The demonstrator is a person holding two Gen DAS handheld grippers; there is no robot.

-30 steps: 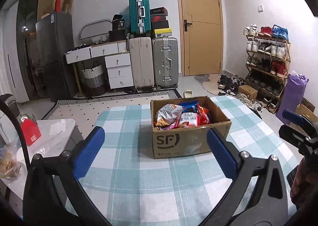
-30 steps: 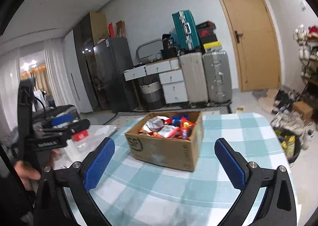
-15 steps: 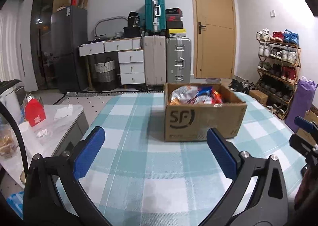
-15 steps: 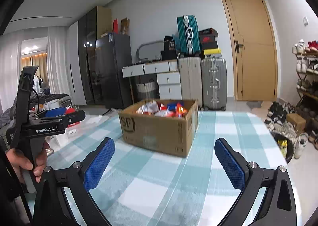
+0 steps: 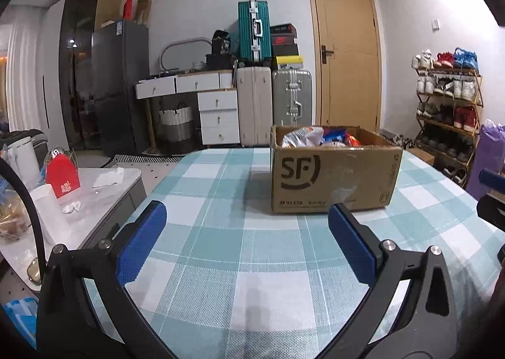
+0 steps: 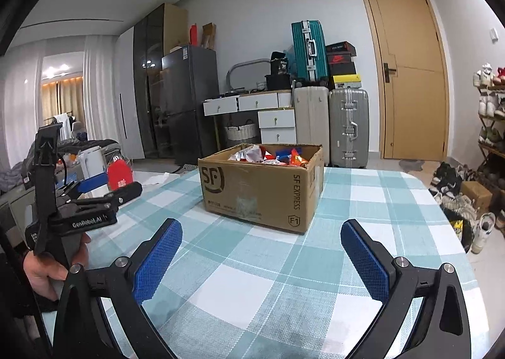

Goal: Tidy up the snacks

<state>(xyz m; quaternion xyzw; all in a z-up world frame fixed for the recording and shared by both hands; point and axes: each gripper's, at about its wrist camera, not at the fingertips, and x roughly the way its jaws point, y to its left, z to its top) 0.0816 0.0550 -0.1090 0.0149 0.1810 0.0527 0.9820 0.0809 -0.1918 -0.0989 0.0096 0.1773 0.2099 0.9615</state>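
A brown cardboard box (image 5: 334, 176) marked SF stands on the teal checked tablecloth (image 5: 246, 232), with several bright snack packets (image 5: 315, 137) showing above its rim. My left gripper (image 5: 247, 240) hovers low over the cloth in front of the box, open and holding nothing. In the right wrist view the same box (image 6: 262, 185) with its snack packets (image 6: 271, 153) sits ahead and slightly left. My right gripper (image 6: 262, 256) is open too, nothing between its blue pads. The left gripper (image 6: 91, 198) shows at the left edge there, held by a hand (image 6: 47, 267).
A low white side table (image 5: 79, 201) with a red carton (image 5: 62, 177) stands left of the checked table. Suitcases (image 5: 274, 106), a drawer unit (image 5: 217, 116) and a fridge (image 5: 121, 84) line the far wall. A shoe rack (image 5: 448, 106) is right.
Both grippers have dropped lower toward the tabletop, so the box now appears nearly side-on instead of from above. Both stay open.
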